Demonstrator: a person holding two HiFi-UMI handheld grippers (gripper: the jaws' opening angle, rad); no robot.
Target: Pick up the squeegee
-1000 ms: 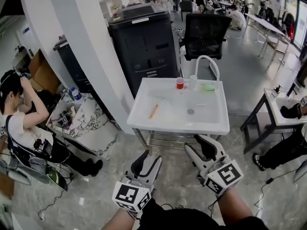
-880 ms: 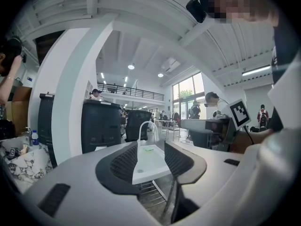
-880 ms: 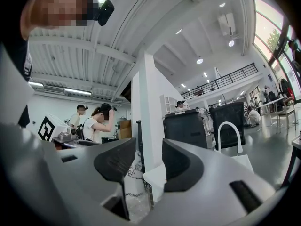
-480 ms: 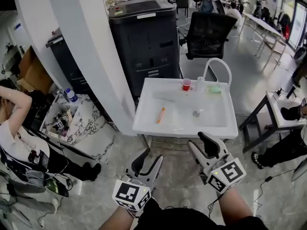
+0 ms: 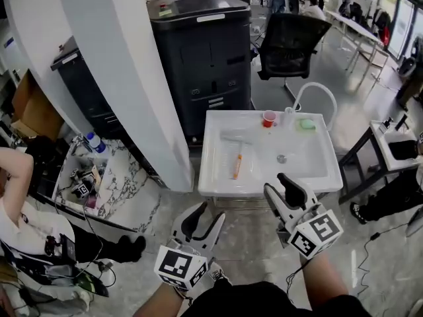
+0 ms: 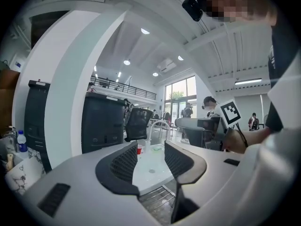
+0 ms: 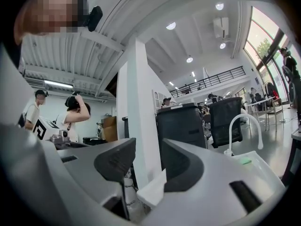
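The squeegee (image 5: 235, 162) lies in the white sink (image 5: 211, 180), left of its middle, with the orange handle toward me and the pale blade at the far end. My left gripper (image 5: 203, 218) is open and empty, held over the floor short of the sink's front edge. My right gripper (image 5: 280, 190) is also open and empty, its tips at the front rim, right of the squeegee. In the left gripper view the jaws (image 6: 146, 163) frame the sink's basin (image 6: 150, 168); the squeegee is hidden there. The right gripper (image 7: 143, 166) view shows only the sink's corner (image 7: 151, 190).
A red cup (image 5: 268, 118), a green sponge (image 5: 307, 124) and a white arched faucet (image 5: 316, 91) stand at the sink's back. A white pillar (image 5: 125, 78) rises left, a black printer (image 5: 198, 51) and office chair (image 5: 291, 41) behind. A person (image 5: 26, 210) sits at left.
Both grippers and my view have moved forward toward the sink, which now lies nearer and larger. The right gripper's tips have reached its front rim. Both stay open.
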